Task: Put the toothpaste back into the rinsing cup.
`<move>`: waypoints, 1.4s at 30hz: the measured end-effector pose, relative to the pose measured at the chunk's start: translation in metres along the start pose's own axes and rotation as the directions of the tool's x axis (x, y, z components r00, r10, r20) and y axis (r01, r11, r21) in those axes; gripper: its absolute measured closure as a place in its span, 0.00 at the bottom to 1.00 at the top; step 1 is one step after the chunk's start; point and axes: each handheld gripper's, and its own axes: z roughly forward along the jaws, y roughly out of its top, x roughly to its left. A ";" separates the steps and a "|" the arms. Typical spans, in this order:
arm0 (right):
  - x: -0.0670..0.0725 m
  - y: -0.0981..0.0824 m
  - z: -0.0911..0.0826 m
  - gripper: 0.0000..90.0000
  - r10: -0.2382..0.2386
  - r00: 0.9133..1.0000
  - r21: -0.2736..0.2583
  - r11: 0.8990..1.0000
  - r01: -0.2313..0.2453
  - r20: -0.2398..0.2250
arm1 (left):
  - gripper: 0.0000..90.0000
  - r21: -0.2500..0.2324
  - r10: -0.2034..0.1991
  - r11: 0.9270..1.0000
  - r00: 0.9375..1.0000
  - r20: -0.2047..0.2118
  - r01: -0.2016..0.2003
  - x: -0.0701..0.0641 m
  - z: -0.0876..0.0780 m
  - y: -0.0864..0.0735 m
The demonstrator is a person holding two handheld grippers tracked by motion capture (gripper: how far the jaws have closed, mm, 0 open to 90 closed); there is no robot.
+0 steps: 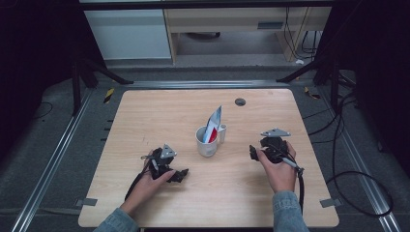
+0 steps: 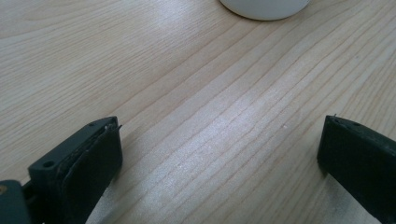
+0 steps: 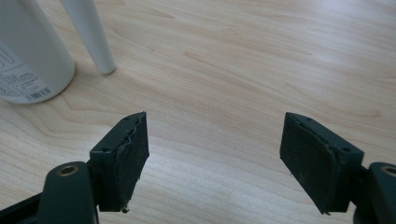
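Note:
A white mug (image 1: 207, 142) stands upright at the middle of the wooden table (image 1: 159, 111), with a red, white and blue packet (image 1: 212, 124) sticking up out of it. My left gripper (image 1: 180, 175) rests low on the table to the mug's front left. Its jaws stand open (image 2: 222, 126) over bare wood, and the mug's base (image 2: 264, 8) lies ahead of them. My right gripper (image 1: 253, 152) is to the right of the mug and apart from it. It is open (image 3: 215, 121) with nothing between the pads, and the mug (image 3: 28, 51) and its handle (image 3: 91, 35) lie ahead to the left.
A round dark cable hole (image 1: 240, 102) sits in the table behind the mug. Black cables (image 1: 348, 174) trail over the floor on the right. Metal rails and frame legs (image 1: 77, 82) flank the table, and cabinets (image 1: 130, 34) stand beyond it.

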 end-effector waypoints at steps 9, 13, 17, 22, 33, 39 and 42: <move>-0.004 -0.016 0.017 0.19 0.015 1.000 0.054 0.998 -0.015 -0.011 | 0.00 0.000 -0.001 1.000 1.000 0.000 0.001 0.000 0.000 0.000; -0.008 -0.019 0.026 0.17 0.049 0.999 0.059 0.997 -0.048 -0.013 | 0.00 0.000 0.000 1.000 1.000 0.000 0.000 0.000 0.000 0.000; -0.010 -0.021 0.034 0.15 0.053 0.999 0.079 0.995 -0.053 0.003 | 0.00 0.000 0.000 1.000 1.000 0.000 0.000 0.000 0.000 0.000; -0.015 -0.023 0.042 0.15 0.076 0.997 0.083 0.993 -0.078 0.027 | 0.00 0.000 0.000 1.000 1.000 0.000 0.000 0.000 0.000 0.000; -0.025 -0.026 0.050 0.15 0.129 0.990 0.068 0.989 -0.133 0.054 | 0.00 0.000 0.000 1.000 1.000 0.000 0.000 0.000 0.000 0.000; -0.030 -0.029 0.054 0.15 0.151 0.987 0.082 0.984 -0.155 0.057 | 0.00 0.000 0.000 1.000 1.000 0.000 0.000 0.000 0.000 0.000; -0.032 -0.031 0.057 0.15 0.149 0.986 0.089 0.984 -0.155 0.071 | 0.00 0.000 0.000 1.000 1.000 0.000 0.000 0.000 0.000 0.000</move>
